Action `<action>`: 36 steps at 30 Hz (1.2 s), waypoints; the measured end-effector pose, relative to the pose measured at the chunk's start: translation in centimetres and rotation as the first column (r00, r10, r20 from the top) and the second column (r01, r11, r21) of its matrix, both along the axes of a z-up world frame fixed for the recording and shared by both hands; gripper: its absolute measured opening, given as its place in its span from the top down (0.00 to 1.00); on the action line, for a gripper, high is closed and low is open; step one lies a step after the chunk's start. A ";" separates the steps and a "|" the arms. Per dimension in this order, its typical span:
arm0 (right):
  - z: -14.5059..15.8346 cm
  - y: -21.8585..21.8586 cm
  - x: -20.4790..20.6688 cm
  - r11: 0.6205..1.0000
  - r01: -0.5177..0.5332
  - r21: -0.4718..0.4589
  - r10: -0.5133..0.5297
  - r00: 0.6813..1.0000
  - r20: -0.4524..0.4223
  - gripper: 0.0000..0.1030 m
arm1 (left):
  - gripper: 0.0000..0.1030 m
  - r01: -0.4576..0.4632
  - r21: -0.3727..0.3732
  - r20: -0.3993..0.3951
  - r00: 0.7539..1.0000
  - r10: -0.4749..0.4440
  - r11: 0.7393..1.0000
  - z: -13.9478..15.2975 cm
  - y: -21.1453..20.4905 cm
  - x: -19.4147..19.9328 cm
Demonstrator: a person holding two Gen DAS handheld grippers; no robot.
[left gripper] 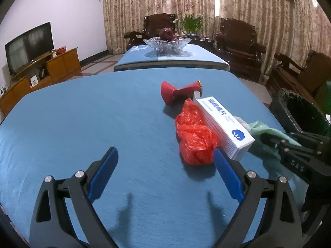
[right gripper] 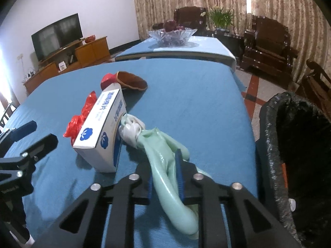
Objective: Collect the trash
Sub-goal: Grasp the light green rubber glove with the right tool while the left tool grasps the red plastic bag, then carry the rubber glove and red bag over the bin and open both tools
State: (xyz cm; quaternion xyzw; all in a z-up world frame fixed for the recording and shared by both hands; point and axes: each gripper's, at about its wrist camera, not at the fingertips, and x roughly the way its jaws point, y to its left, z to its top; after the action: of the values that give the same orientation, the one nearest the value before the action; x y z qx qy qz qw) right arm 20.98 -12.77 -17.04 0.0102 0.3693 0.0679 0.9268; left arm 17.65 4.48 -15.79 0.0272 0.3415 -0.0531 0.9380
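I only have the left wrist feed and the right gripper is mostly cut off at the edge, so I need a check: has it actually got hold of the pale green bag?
Observer: Yes. In the right wrist view the right gripper is shut on the green bag, which is pinched between its blue pads.
Operator: Is the bag off the table?
Observer: Not fully; its far end lies on the blue table against the white box.
Operator: How full is the bin?
Observer: The trash bin stands right of the gripper, lined in black; its inside is too dark to judge.
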 end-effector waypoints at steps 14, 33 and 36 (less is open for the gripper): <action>3.4 -1.6 -1.0 0.999 0.053 0.007 -0.053 0.994 0.099 0.86 | 0.29 0.012 -0.037 -0.064 0.998 -0.015 0.999 -1.7 -1.5 3.3; 4.4 -2.1 -2.4 0.998 0.051 0.029 -0.054 0.990 0.128 0.86 | 0.74 -0.027 -0.071 -0.054 0.998 0.023 0.997 0.1 -0.2 3.6; 5.0 -2.2 -2.6 0.998 0.053 0.040 -0.058 0.990 0.132 0.86 | 0.74 -0.031 -0.049 -0.038 0.999 0.030 0.998 1.3 0.0 2.9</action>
State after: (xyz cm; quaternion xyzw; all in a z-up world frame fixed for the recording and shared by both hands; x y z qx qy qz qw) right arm 18.35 -15.00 -12.07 0.0327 0.3049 0.0491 0.9505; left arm 20.54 4.44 -14.49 -0.0024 0.3579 -0.0478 0.9325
